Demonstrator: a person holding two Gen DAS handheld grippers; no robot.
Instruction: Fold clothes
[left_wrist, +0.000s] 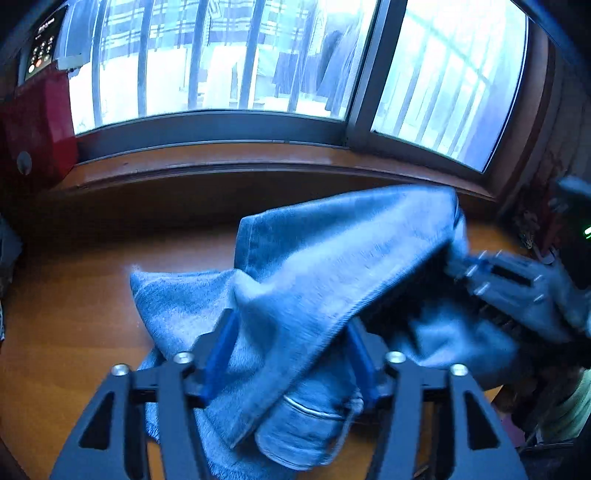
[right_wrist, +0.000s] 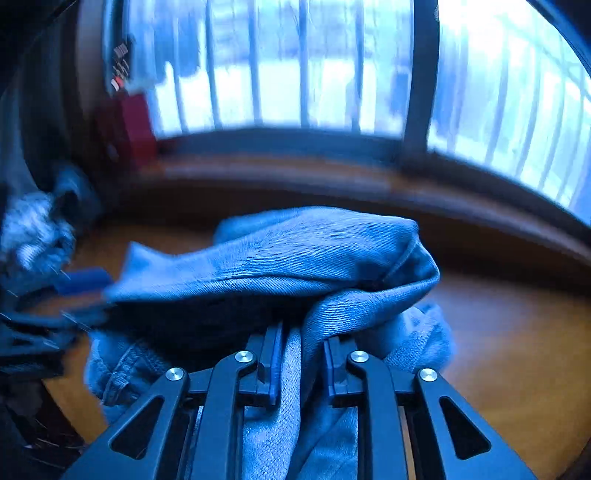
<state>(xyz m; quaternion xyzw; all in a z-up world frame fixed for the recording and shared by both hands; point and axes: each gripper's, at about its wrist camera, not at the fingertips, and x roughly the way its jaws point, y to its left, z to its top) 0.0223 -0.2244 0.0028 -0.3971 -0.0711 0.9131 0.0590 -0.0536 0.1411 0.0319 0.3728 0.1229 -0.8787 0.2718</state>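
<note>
A pair of blue denim jeans (left_wrist: 332, 258) lies bunched and partly lifted over the wooden table (left_wrist: 74, 314). My left gripper (left_wrist: 291, 319) stands open, its blue fingers (left_wrist: 221, 350) wide apart with a thick fold of denim lying between them. At the right of the left wrist view, my right gripper (left_wrist: 498, 277) shows blurred at the jeans' raised edge. In the right wrist view, the right gripper (right_wrist: 303, 336) is shut on a fold of the jeans (right_wrist: 314, 251). The left gripper (right_wrist: 81, 295) appears blurred at that cloth's left tip.
A wooden window sill (left_wrist: 221, 158) and a barred window run along the table's far side. A red box (left_wrist: 37, 129) stands at the far left by the sill. Bare table (right_wrist: 517, 350) lies to the right of the jeans.
</note>
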